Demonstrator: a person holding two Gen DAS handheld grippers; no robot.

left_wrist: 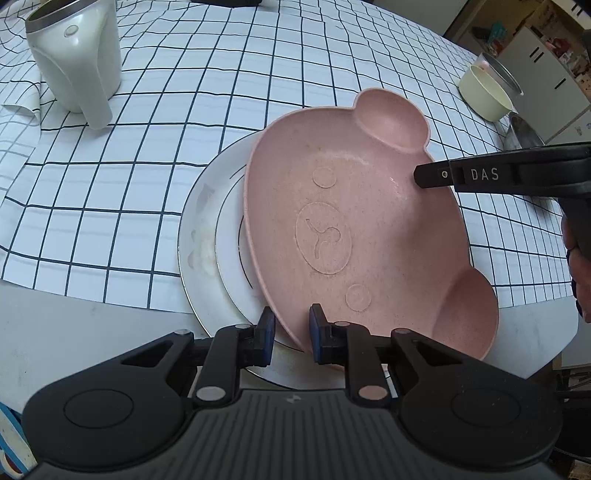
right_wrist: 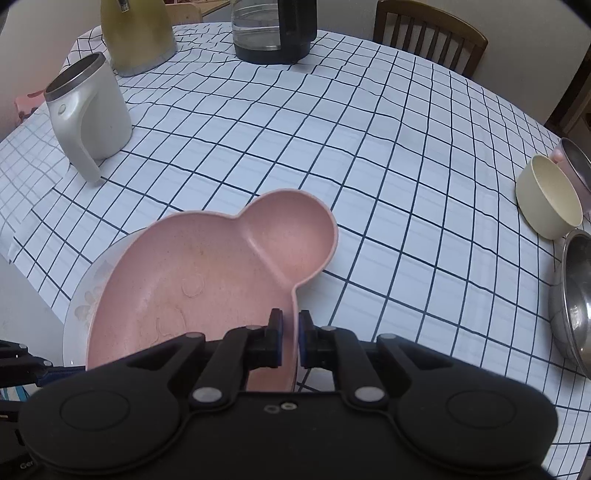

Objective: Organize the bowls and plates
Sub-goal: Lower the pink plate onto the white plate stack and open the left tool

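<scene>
The left claw (left_wrist: 291,334) enters from the bottom centre of the left wrist view, level and pointing up-frame, its blue-padded fingers (left_wrist: 268,328) set apart on either side of the near rim of the pink bear-shaped plate (left_wrist: 354,229); a visible gap remains on each side, so it straddles the rim rather than pinching it. The right claw (right_wrist: 290,341) comes in from the bottom centre of its own view and is clamped on the plate's rim, just below one ear lobe, the rim wall held between the two pads. In the left wrist view that same claw shows as a black bar from the right edge (lettered DAS), reaching over the plate's upper right part.

The pink plate sits tilted, lying partly over the white plates (left_wrist: 210,240) at centre left of the left view, near the table's (left_wrist: 92,332) front edge. Two white plates appear stacked there, one inside the other, though the pink plate hides much of them.

Counted otherwise: one white jug (left_wrist: 75,55) at upper left, one cream bowl (right_wrist: 548,195) at the right edge, one steel bowl (right_wrist: 572,299) below it, one pink-sided metal bowl (right_wrist: 574,162) behind it. At the top of the right wrist view stand one yellow kettle (right_wrist: 138,33), one glass carafe (right_wrist: 275,27) and one wooden chair (right_wrist: 428,33). A checked cloth (right_wrist: 369,147) covers the table.
</scene>
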